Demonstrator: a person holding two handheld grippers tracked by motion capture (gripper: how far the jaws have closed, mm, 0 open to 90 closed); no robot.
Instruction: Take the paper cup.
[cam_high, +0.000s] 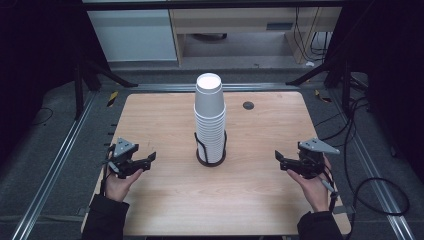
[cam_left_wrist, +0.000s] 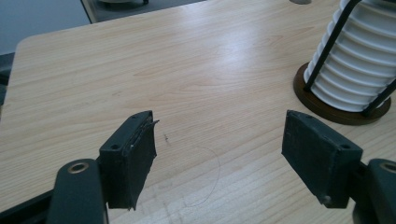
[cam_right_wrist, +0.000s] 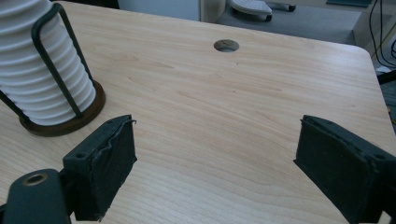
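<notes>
- Tall stack of white paper cups (cam_high: 210, 112) sitting upside down in a black wire holder (cam_high: 210, 150) with a round dark base, roughly midway between the two grippers, well apart from both.
- Seen from the left gripper (cam_high: 142, 162): off ahead and to the right of the jaws, ribbed rims of the stack (cam_left_wrist: 357, 65) and the holder's base (cam_left_wrist: 327, 109) at the upper right corner.
- Seen from the right gripper (cam_high: 285, 159): ahead and to the left, same stack (cam_right_wrist: 39, 74) behind the wire bars (cam_right_wrist: 58, 60).
- Left gripper (cam_left_wrist: 219, 154) wide open, nothing between the jaws, just bare wood.
- Right gripper (cam_right_wrist: 215, 172) same deal, spread wide and empty.
- Both held low over the light wooden worktop (cam_high: 160, 200), each in a hand, jaws pointing inward at the cups.
- Small round hole in the worktop (cam_right_wrist: 226, 45) farther out past the right gripper.
</notes>
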